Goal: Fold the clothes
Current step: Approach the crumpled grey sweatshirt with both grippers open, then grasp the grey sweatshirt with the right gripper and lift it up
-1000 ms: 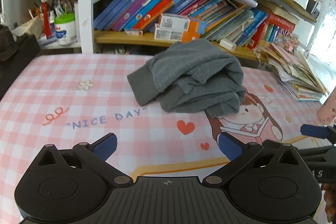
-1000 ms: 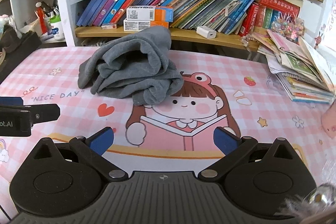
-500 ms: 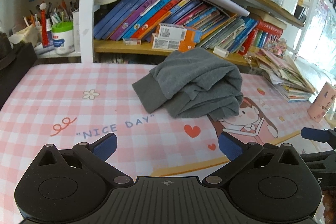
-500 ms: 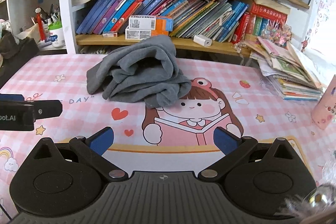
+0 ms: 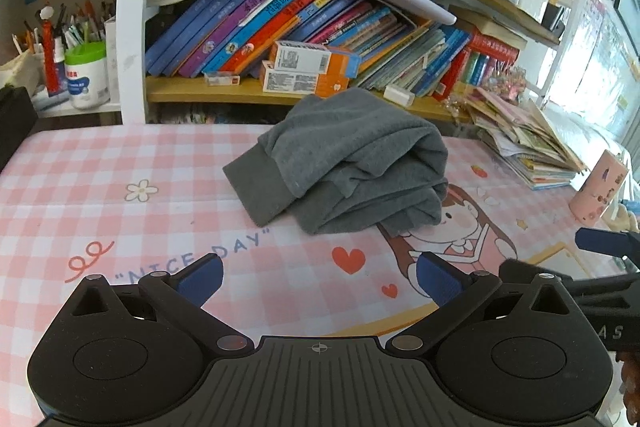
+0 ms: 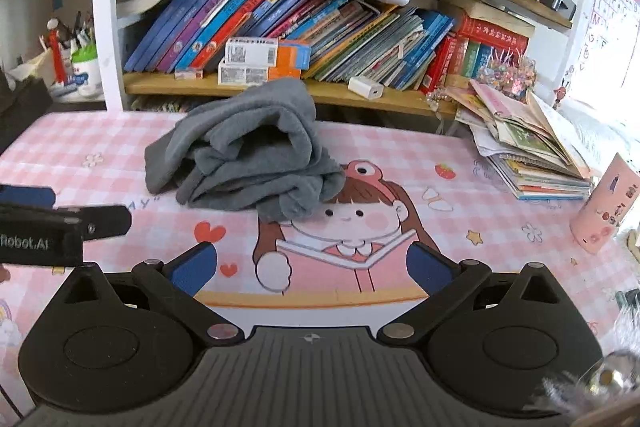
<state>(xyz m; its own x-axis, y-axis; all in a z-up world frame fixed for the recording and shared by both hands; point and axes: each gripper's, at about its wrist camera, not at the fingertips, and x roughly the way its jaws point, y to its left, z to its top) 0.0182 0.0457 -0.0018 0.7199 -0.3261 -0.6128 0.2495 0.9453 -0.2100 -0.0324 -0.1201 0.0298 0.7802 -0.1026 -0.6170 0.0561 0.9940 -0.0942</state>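
A grey garment (image 5: 348, 163) lies crumpled in a heap on the pink checked table cover (image 5: 120, 211), near the back by the bookshelf; one ribbed cuff sticks out to the left. It also shows in the right wrist view (image 6: 248, 159). My left gripper (image 5: 318, 279) is open and empty, above the table in front of the heap. My right gripper (image 6: 312, 267) is open and empty too, in front and to the right of the heap. Each gripper shows at the edge of the other's view.
A bookshelf (image 5: 280, 95) full of books stands right behind the table. A stack of magazines (image 6: 528, 155) and a pink cup (image 6: 604, 207) sit at the table's right side. A pen holder (image 5: 86, 75) stands at back left.
Both grippers have pulled back and risen a little, so the garment looks farther away and more of the table shows. The garment has not moved. Both stay open.
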